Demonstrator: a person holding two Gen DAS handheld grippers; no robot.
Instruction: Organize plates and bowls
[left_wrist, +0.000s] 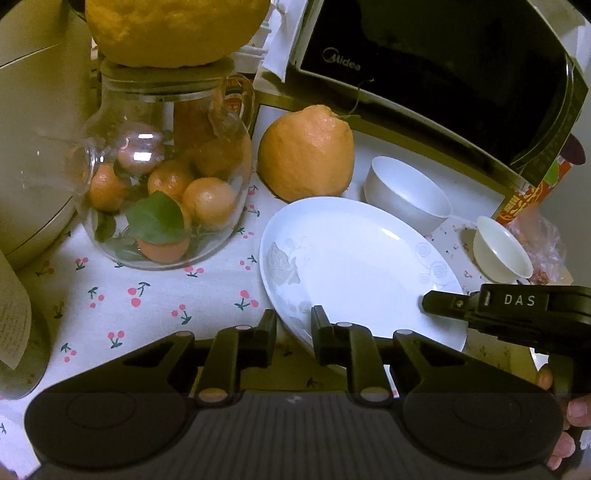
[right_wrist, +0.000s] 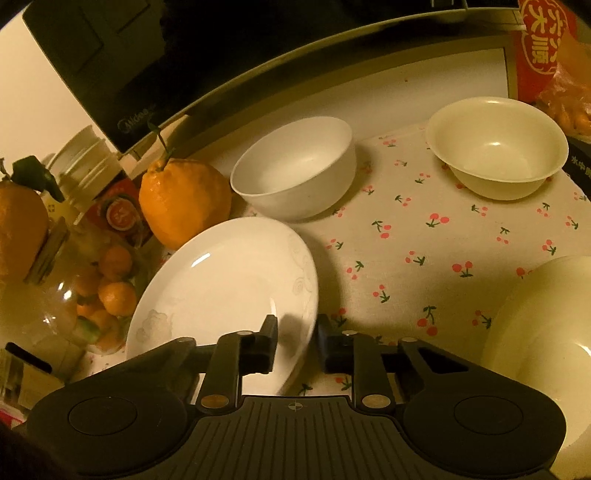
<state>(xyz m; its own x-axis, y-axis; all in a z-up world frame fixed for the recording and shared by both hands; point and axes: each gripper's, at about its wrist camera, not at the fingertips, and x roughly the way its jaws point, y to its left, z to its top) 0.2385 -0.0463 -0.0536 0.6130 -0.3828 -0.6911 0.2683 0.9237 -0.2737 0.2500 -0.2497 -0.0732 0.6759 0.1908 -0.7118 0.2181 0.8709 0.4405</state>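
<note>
A white plate (left_wrist: 362, 266) (right_wrist: 221, 284) with a faint flower print lies tilted on the cherry-print cloth (right_wrist: 424, 240). My left gripper (left_wrist: 293, 328) is shut on its near-left rim. My right gripper (right_wrist: 298, 339) is shut on its near-right rim; one of its fingers (left_wrist: 443, 306) shows over the plate's right edge in the left wrist view. Behind the plate stands a deep white bowl (left_wrist: 406, 192) (right_wrist: 295, 170). A wider cream bowl (left_wrist: 502, 247) (right_wrist: 496, 147) sits to the right. A stack of cream dishes (right_wrist: 546, 332) stands at the near right.
A large orange citrus (left_wrist: 306, 155) (right_wrist: 181, 199) sits just behind the plate. A glass jar of small oranges (left_wrist: 162, 184) stands to the left. A black microwave (left_wrist: 424, 74) closes the back, and a pale appliance (left_wrist: 29, 147) the far left. Red packaging (right_wrist: 539, 48) stands back right.
</note>
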